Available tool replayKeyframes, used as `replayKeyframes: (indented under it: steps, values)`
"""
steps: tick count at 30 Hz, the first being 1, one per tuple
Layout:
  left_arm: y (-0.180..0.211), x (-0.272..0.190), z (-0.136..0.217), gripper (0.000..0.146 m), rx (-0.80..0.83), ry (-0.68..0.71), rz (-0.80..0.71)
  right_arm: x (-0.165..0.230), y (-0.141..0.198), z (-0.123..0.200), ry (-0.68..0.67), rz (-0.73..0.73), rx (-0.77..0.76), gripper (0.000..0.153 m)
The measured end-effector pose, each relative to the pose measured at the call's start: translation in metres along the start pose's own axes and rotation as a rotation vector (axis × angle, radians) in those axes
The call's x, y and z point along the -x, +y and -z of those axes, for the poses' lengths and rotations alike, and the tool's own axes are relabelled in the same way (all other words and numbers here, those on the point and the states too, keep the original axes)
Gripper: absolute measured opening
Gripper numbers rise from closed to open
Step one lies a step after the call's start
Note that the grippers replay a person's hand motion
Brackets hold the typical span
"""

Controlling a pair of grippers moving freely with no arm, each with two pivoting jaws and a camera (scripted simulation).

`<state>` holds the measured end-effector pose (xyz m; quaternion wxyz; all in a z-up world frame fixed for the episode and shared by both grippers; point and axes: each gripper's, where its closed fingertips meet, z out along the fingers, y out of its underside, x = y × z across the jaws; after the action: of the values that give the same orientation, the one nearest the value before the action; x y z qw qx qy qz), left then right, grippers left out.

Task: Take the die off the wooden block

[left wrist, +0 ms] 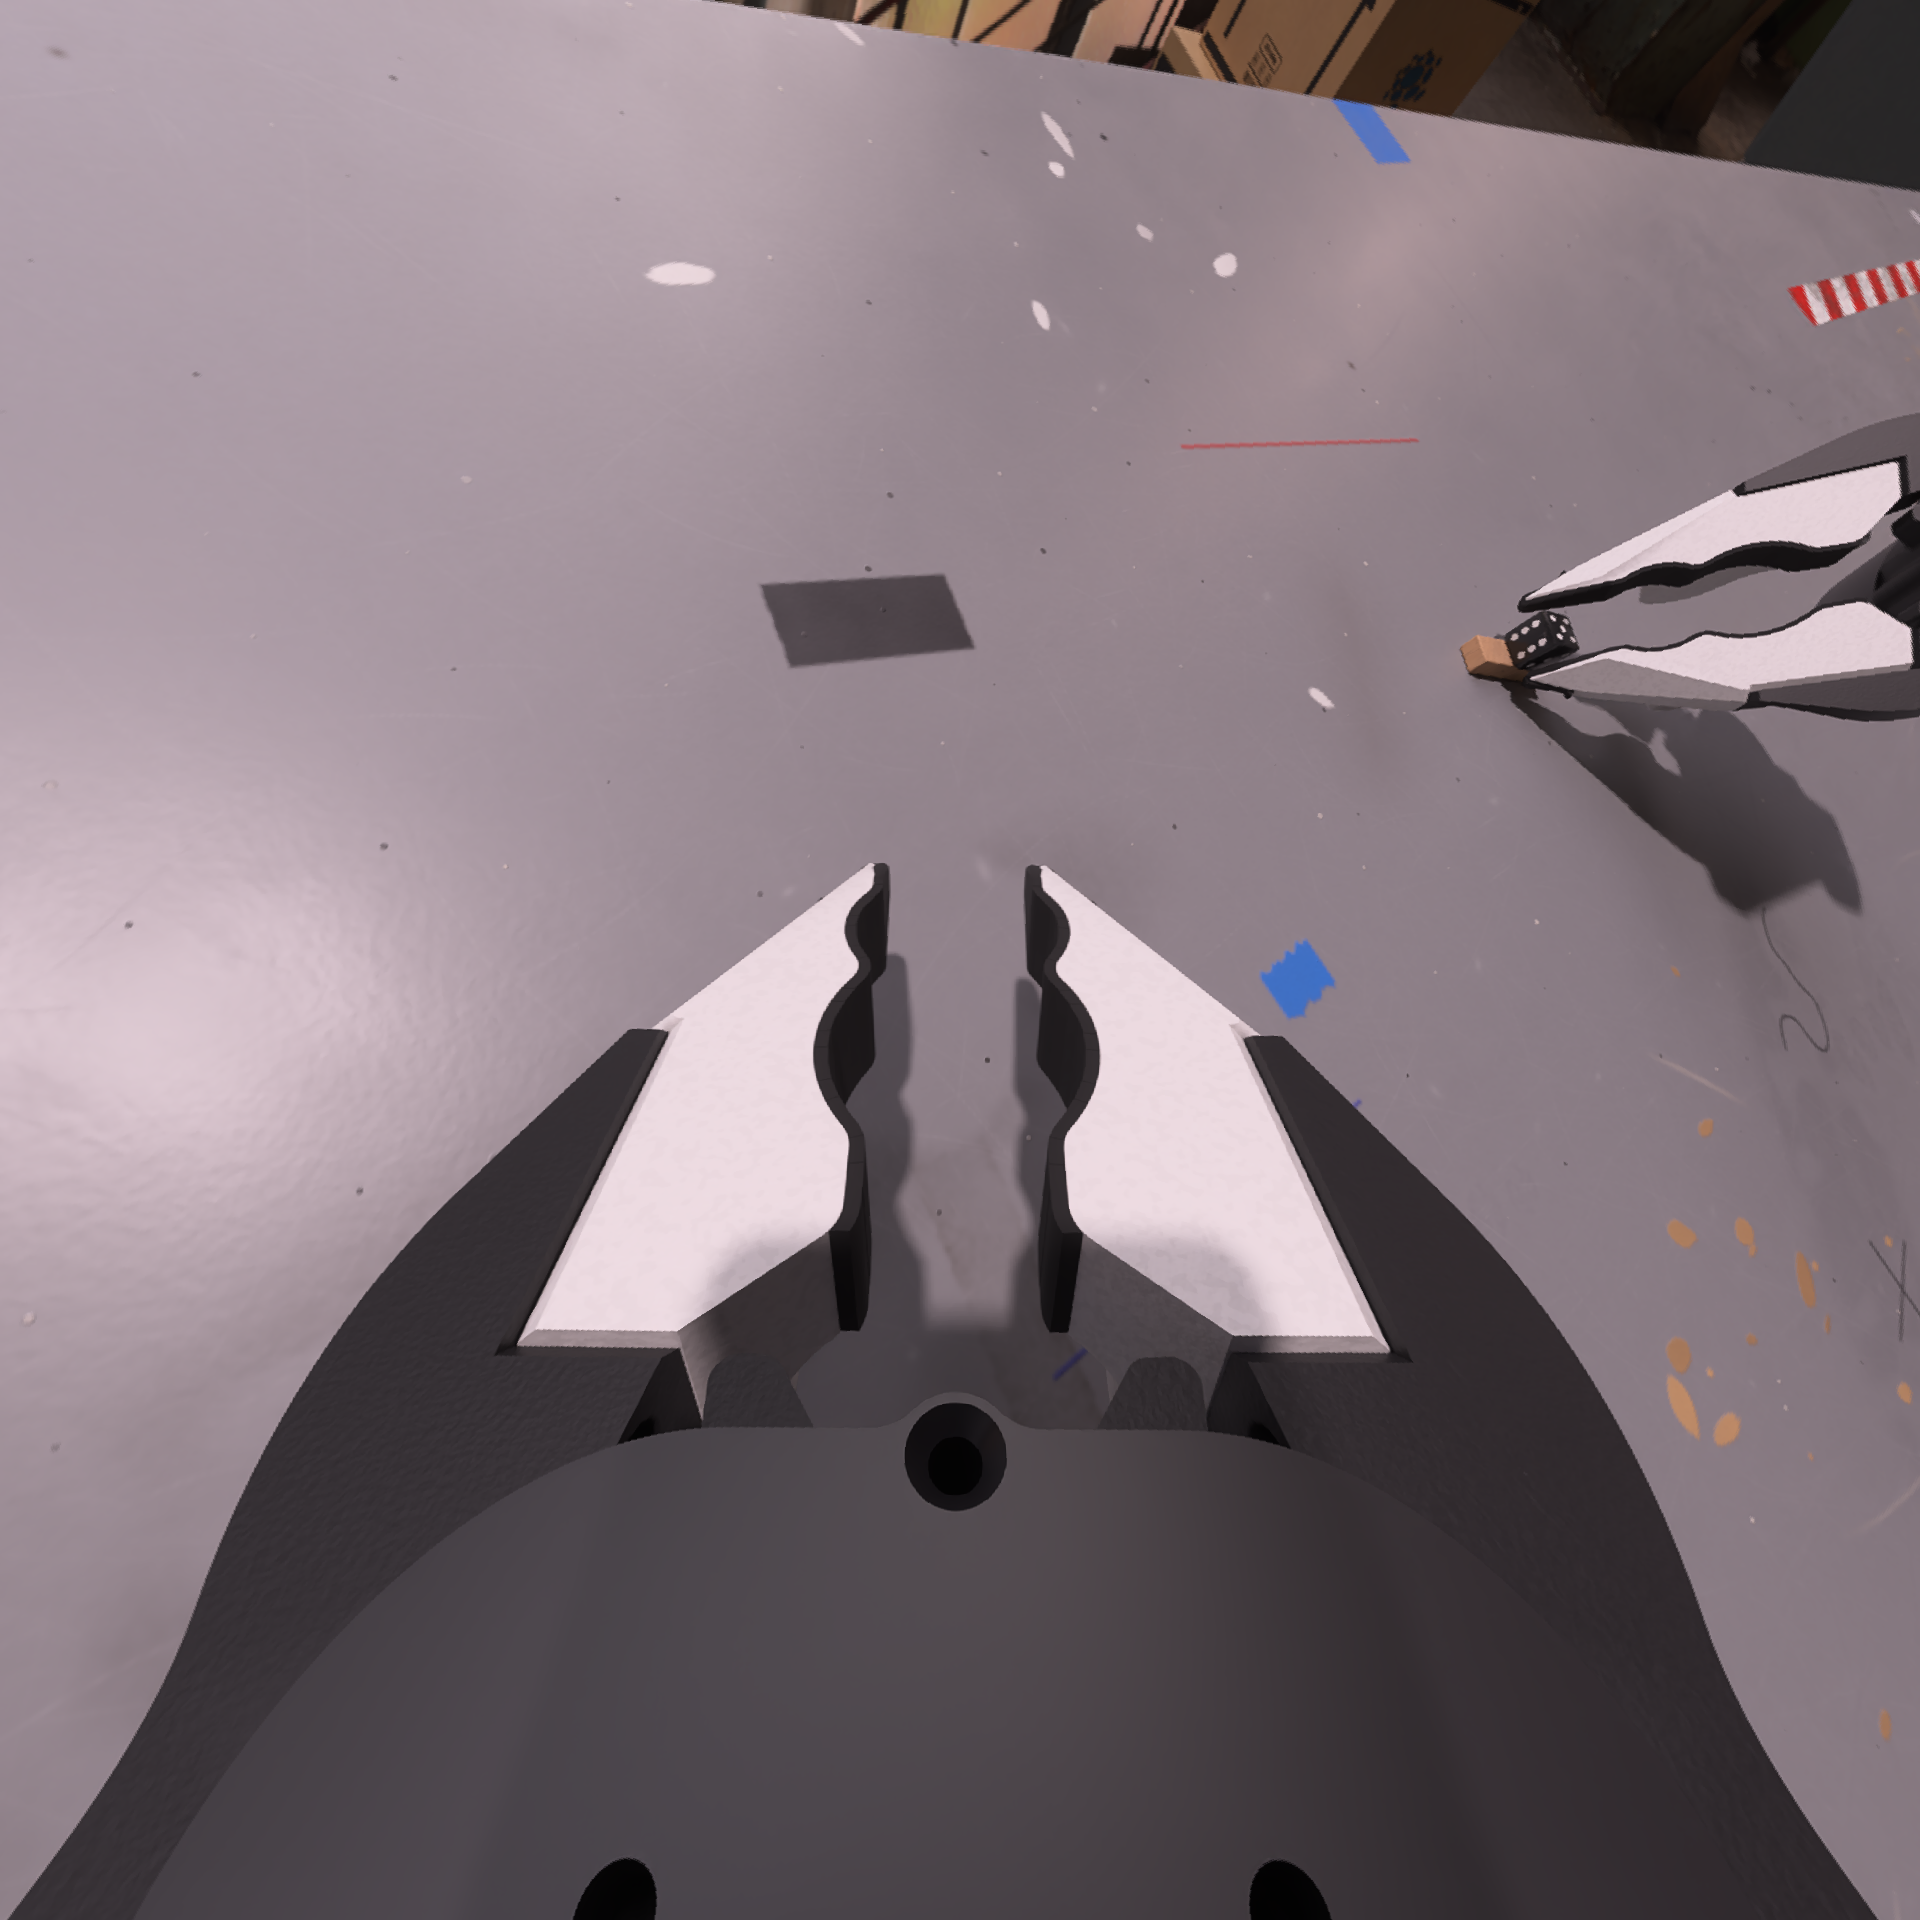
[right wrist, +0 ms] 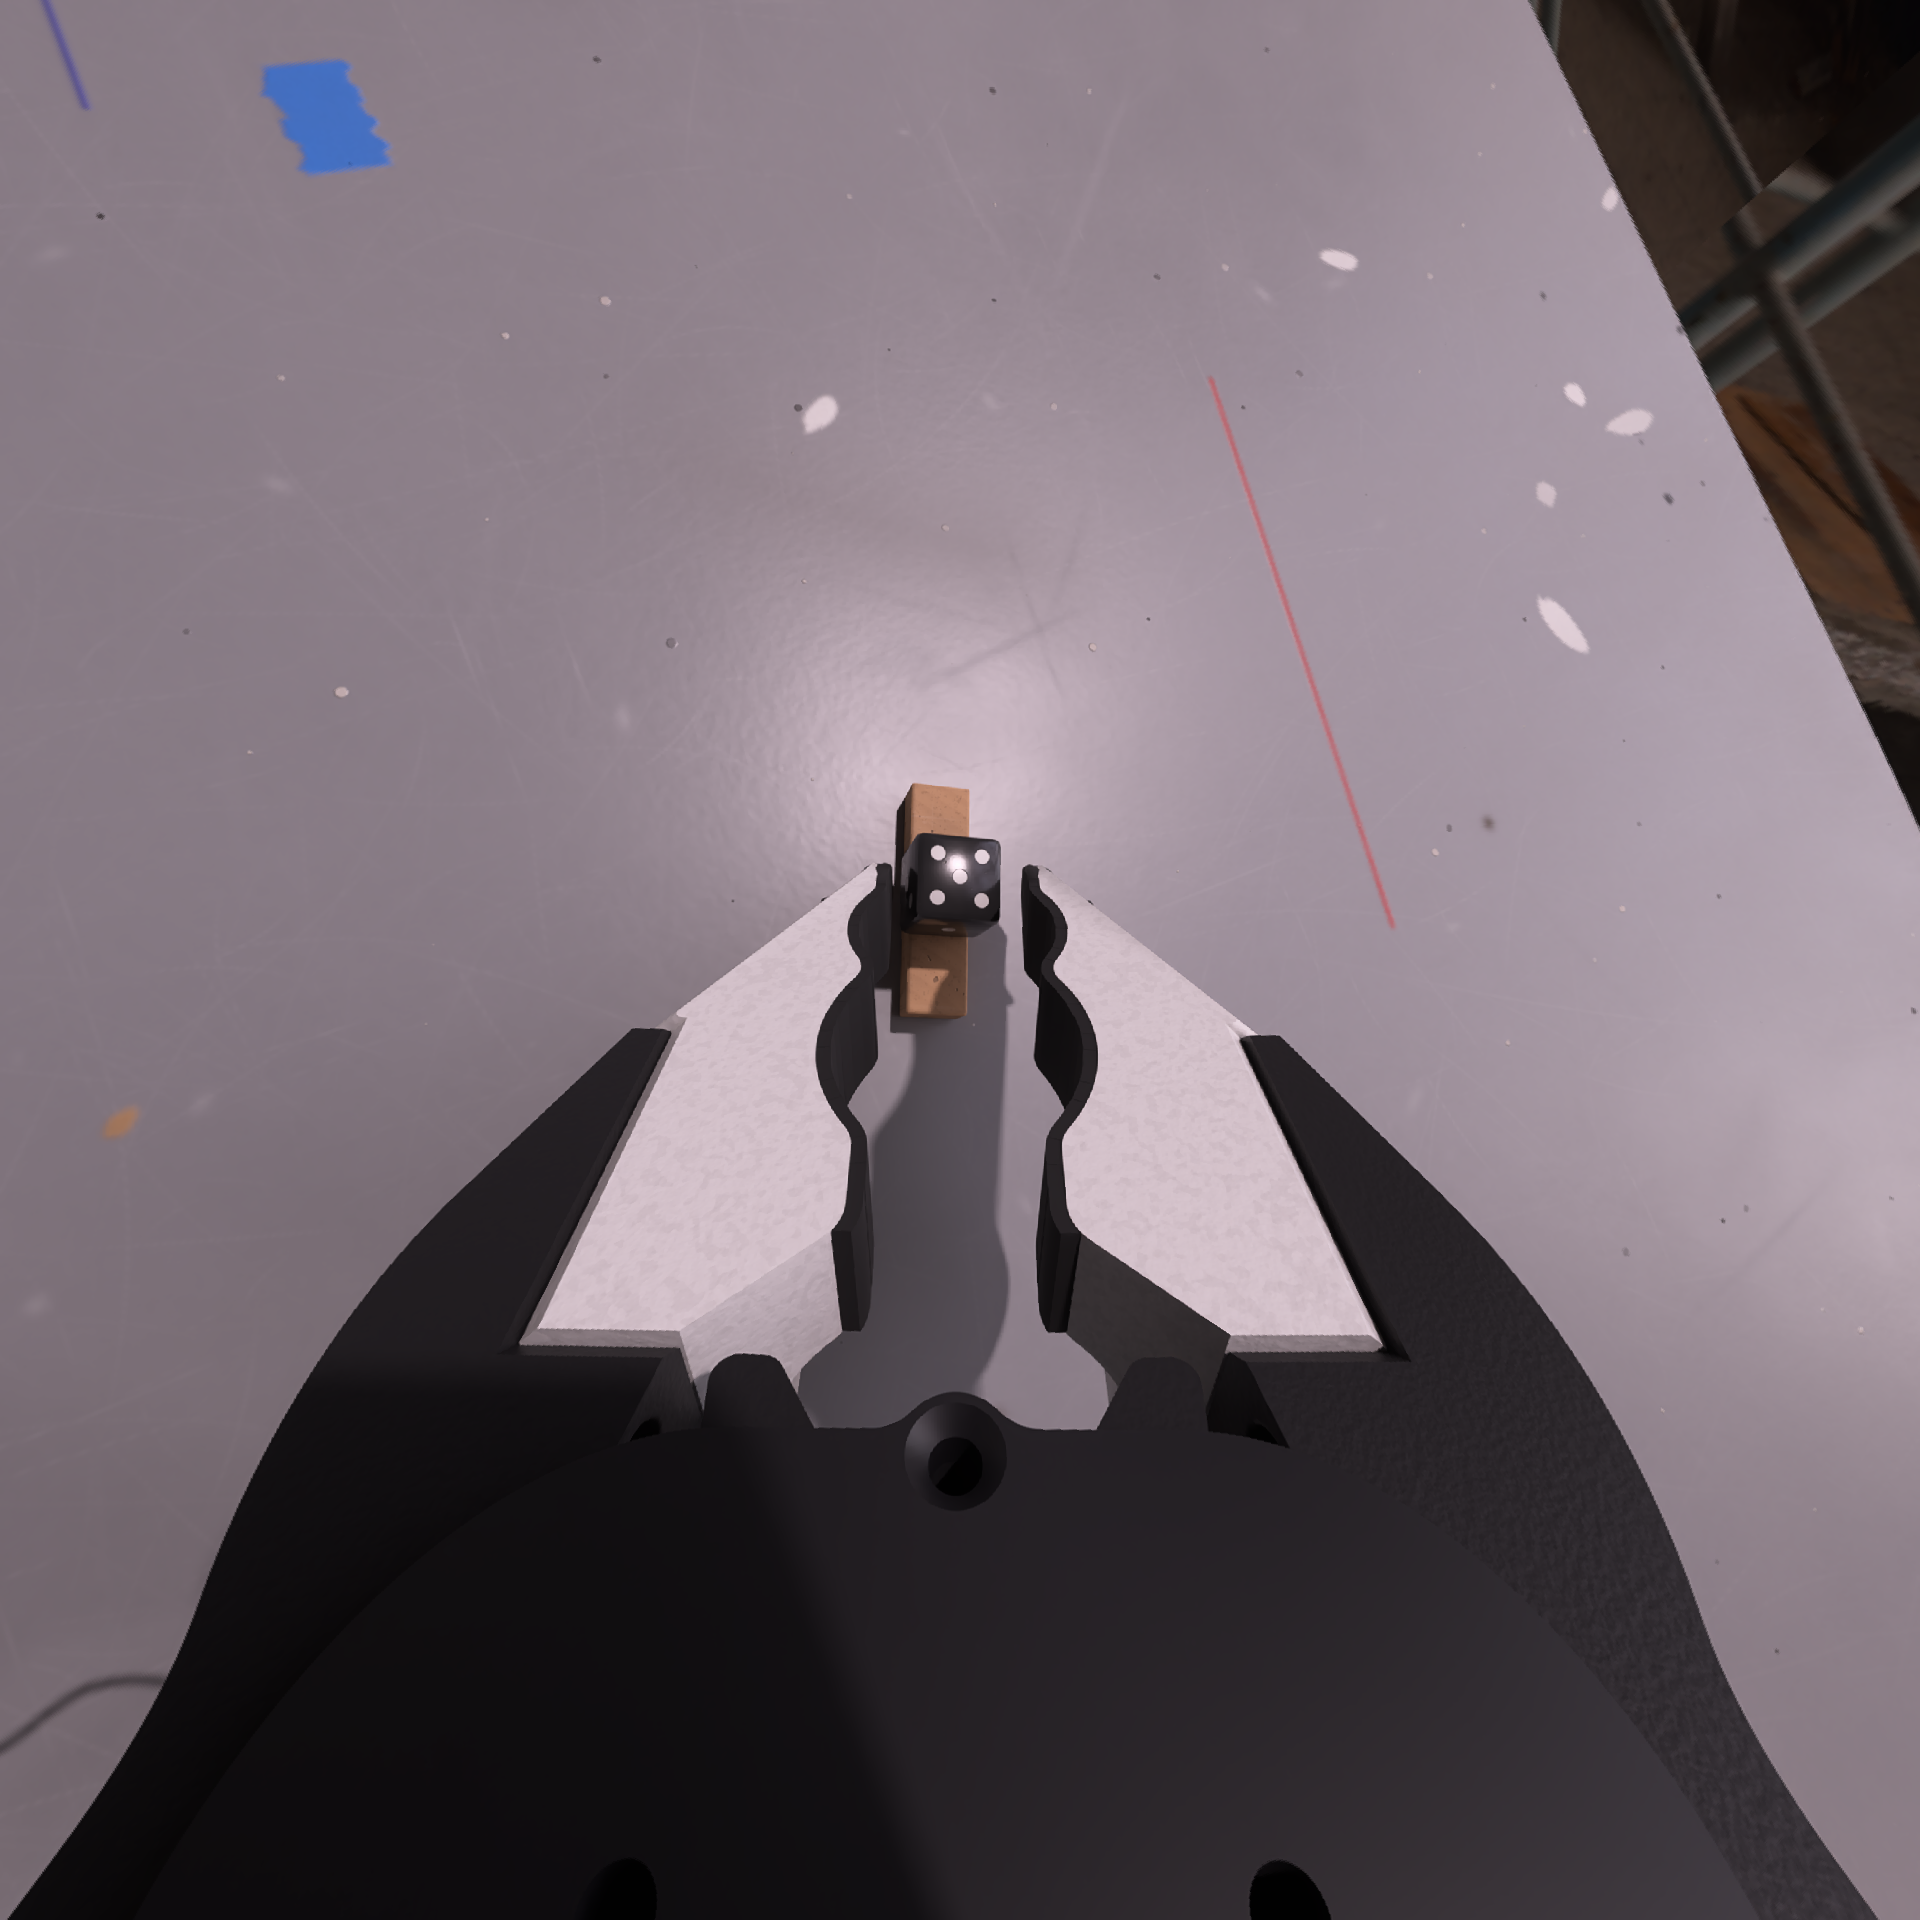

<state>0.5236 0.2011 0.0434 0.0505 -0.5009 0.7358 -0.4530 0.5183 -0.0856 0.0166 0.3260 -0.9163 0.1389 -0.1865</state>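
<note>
A black die with white pips [right wrist: 951, 881] sits on a small wooden block [right wrist: 933, 989] that lies on the grey table. My right gripper [right wrist: 956, 878] is open, its fingertips on either side of the die, not closed on it. In the left wrist view the die [left wrist: 1540, 638] on the block [left wrist: 1488, 657] lies far right, at the tips of the right gripper [left wrist: 1529, 636]. My left gripper [left wrist: 956, 878] is open and empty over bare table, well left of the block.
The grey table [left wrist: 416, 520] bears a dark rectangular patch [left wrist: 868, 619], blue tape [left wrist: 1297, 979], a thin red line [right wrist: 1299, 649], and paint specks. The table edge [right wrist: 1766, 416] runs along the right, with metal framing beyond. Cardboard boxes [left wrist: 1340, 52] stand beyond the far edge.
</note>
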Motion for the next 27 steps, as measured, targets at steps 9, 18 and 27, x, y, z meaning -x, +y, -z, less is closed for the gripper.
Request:
replayKeyframes:
  steps: [9, 18, 27]
  values:
    - [0.003, -0.015, 0.019, 0.045, -0.06, -0.078, -0.106, 0.002, 0.003, 0.001, -0.028, -0.042, 0.003, 0.018]
    - [0.003, -0.032, 0.029, 0.058, -0.104, -0.145, -0.202, 0.014, 0.003, 0.024, -0.043, -0.111, -0.062, 0.018]
    - [0.003, -0.003, 0.041, 0.08, -0.112, -0.314, -0.251, 0.024, -0.001, 0.054, -0.043, -0.155, -0.124, 0.018]
